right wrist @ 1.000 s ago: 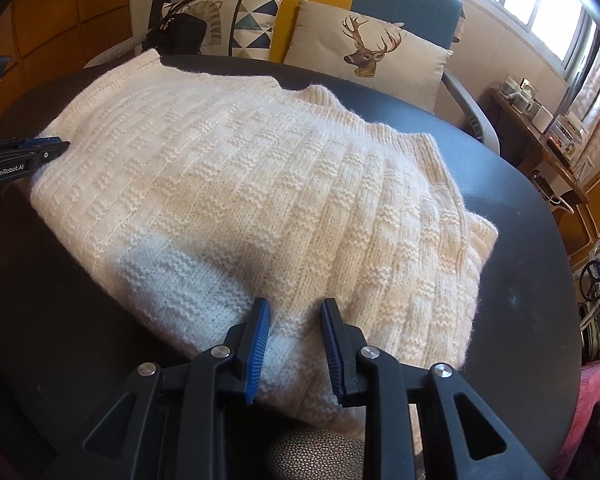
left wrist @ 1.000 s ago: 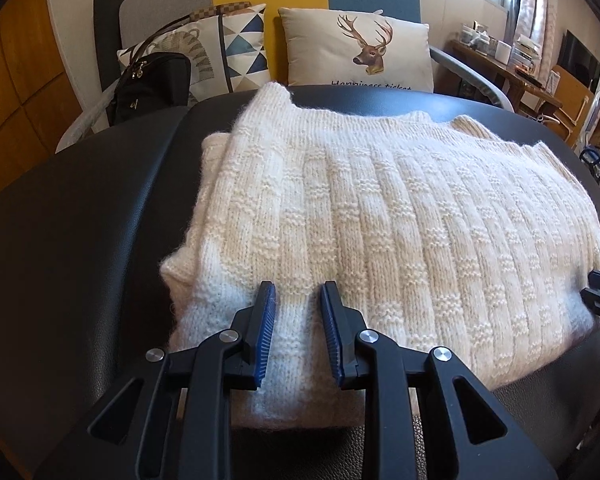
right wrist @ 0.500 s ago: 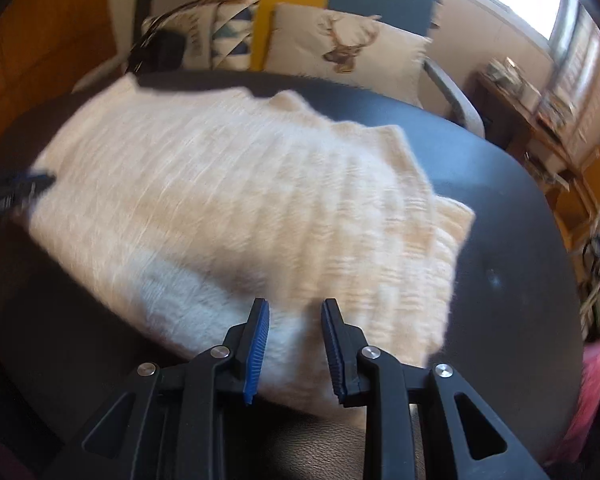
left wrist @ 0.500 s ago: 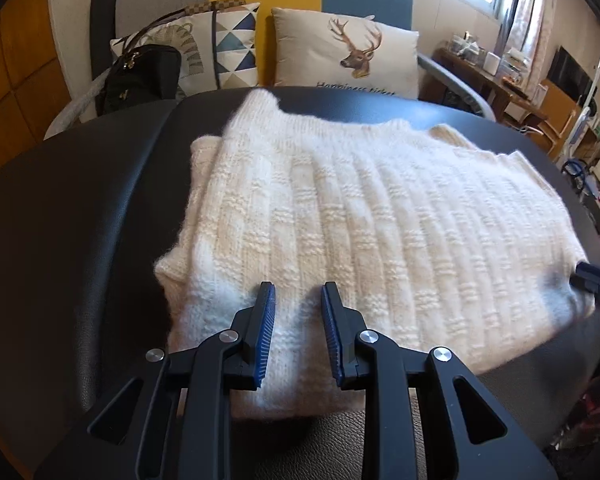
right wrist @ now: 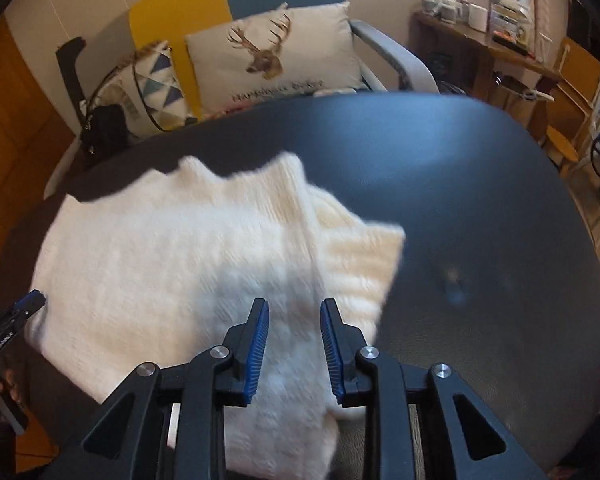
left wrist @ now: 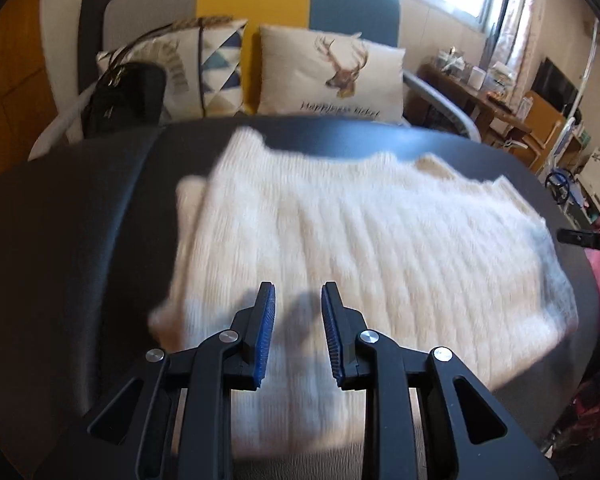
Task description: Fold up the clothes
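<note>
Dark round table (left wrist: 80,240) carries a folded cream sweater (left wrist: 360,248); cushioned sofa (left wrist: 260,4) at 12 o'clock, cluttered desk (right wrist: 500,48) at 2. Left gripper (left wrist: 298,304) and right gripper (right wrist: 294,312) both spread, empty, above the sweater's near edge.

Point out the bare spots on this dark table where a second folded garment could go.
Most room: the dark table right of the cream sweater, out to its right edge. A narrower strip lies left of the sweater. The far strip toward the deer cushion is thin. The near edge is crowded by both open hand-held grippers.

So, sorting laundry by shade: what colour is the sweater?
Cream white sweater, a ribbed knit; clearest in the left wrist view.
</note>
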